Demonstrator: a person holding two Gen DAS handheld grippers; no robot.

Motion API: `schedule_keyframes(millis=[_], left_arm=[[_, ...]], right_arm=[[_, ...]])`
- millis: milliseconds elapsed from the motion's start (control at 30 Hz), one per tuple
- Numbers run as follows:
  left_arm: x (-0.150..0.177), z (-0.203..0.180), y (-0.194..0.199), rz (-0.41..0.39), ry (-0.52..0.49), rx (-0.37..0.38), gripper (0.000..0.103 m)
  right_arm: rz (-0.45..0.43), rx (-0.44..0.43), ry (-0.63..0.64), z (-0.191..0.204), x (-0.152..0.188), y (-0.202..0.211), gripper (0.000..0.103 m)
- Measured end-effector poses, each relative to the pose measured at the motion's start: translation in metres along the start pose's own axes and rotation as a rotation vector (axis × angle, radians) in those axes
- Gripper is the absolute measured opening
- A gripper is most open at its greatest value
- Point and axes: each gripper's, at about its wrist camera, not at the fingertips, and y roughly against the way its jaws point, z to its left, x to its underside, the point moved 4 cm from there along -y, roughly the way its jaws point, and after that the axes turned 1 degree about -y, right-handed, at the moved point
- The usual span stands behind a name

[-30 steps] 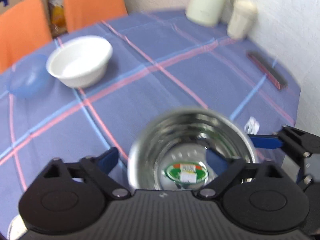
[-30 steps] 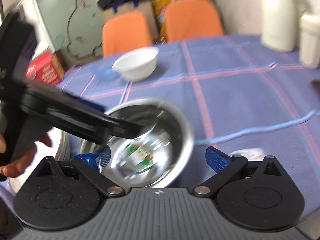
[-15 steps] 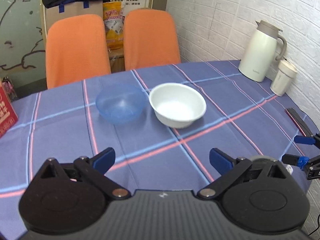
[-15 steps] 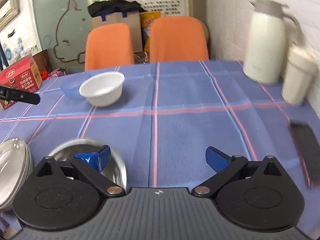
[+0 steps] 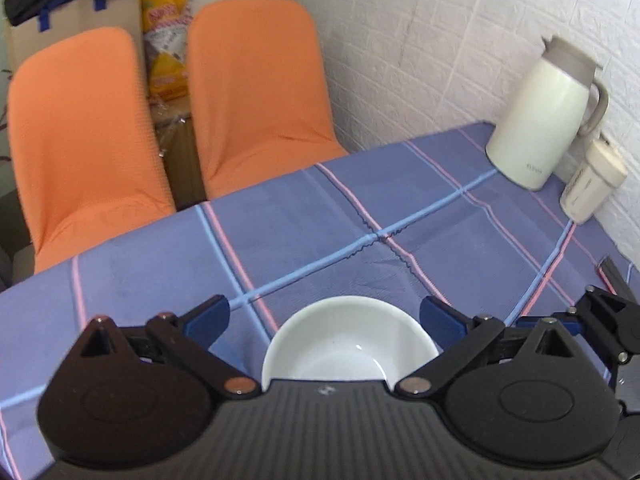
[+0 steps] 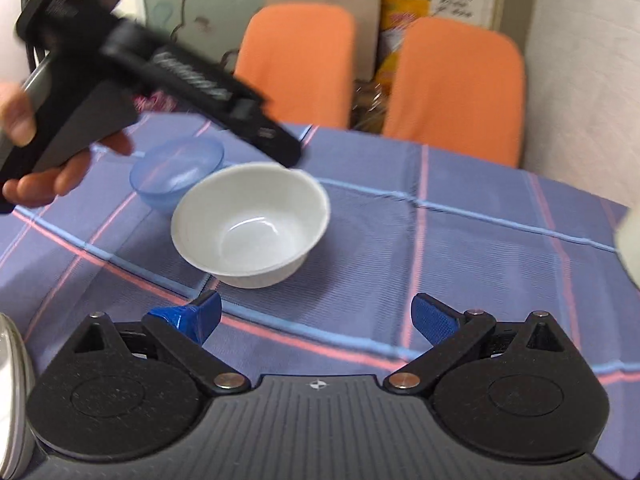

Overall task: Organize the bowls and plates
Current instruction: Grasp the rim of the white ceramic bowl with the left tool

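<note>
The white bowl (image 6: 250, 224) sits upright on the blue plaid counter (image 6: 460, 248), with the translucent blue bowl (image 6: 176, 174) just behind it on the left, looking like it touches or nearly touches the rim. My guess is the step in hand is grabbing that white bowl to nest it with the others.

The left tool (image 5: 324, 316) is right over it, spread wide with nothing held, the bowl's rim sitting between the two blue pads. To do this well I'd drop one pad inside the bowl and one outside on the near wall, then close on the wall itself, since the bowl looks too wide to straddle. It's glossy, so pinch low on the wall rather than at the lip or it'll likely slip. Lift straight up too, so it doesn't nudge the blue bowl beside it.

The right tool (image 6: 316, 316) is also wide open and empty, hanging back in front of the bowl.

Views differ a lot. The right wrist camera shows the blue bowl, the person's hand (image 6: 60, 152) on the left tool's handle, and the edge of a steel plate stack (image 6: 12, 392) at the far left. The left one misses all that but shows the white thermos jug (image 5: 540, 120) and the small cream container (image 5: 592, 184) by the brick wall.
</note>
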Motion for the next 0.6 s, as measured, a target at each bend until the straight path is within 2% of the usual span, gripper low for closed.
schedule_keyframes(millis=[133,367,467,600], left_arm=[[0.001,0.006,-0.028,0.062,-0.014,0.014,0.1],[0.014,0.009,-0.046,0.091,-0.01,0.03,0.1],[0.016,0.008,-0.045,0.082,-0.02,0.032,0.1],[0.021,0.006,-0.041,0.066,-0.035,0.04,0.1]], right_arm=[[0.055,-0.028,0.036,0.007,-0.006,-0.025,0.089],[0.095,-0.06,0.104,0.02,-0.012,-0.053,0.089],[0.063,-0.093,0.137,0.025,-0.013,-0.057,0.087],[0.019,-0.083,0.157,0.028,-0.012,-0.058,0.086]])
